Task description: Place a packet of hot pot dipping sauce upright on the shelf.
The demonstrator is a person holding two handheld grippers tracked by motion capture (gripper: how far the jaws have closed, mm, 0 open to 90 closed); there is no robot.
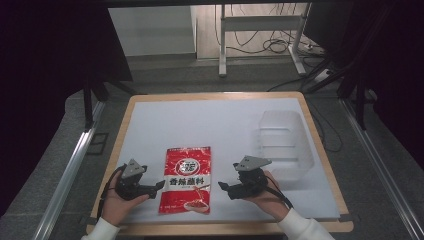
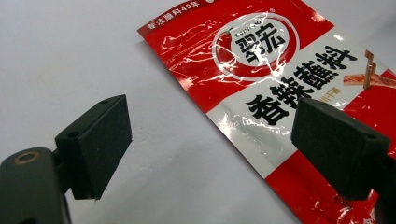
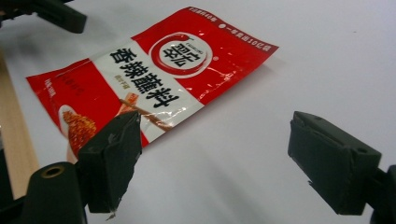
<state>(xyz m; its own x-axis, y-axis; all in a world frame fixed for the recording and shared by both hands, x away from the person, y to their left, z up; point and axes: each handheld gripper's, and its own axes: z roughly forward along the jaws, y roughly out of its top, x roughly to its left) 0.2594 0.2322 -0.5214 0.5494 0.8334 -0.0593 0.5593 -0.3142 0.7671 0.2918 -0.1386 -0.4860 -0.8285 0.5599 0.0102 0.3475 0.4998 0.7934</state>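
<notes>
A red and white seasoning packet (image 1: 187, 178) lies flat on the white mat near the front of the table; it also appears in the left gripper view as the packet (image 2: 261, 79) and in the right gripper view as the packet (image 3: 149, 79). My left gripper (image 1: 159, 187) rests just left of the packet, jaws pointing at its edge and open with nothing between them (image 2: 215, 149). My right gripper (image 1: 223, 189) sits just right of the packet, pointing toward it, also open and empty (image 3: 210, 163).
A clear plastic container (image 1: 281, 142) stands on the white mat (image 1: 210, 120) at the right, behind my right hand. The wooden table edge (image 1: 220, 228) runs along the front. Metal rails flank the table.
</notes>
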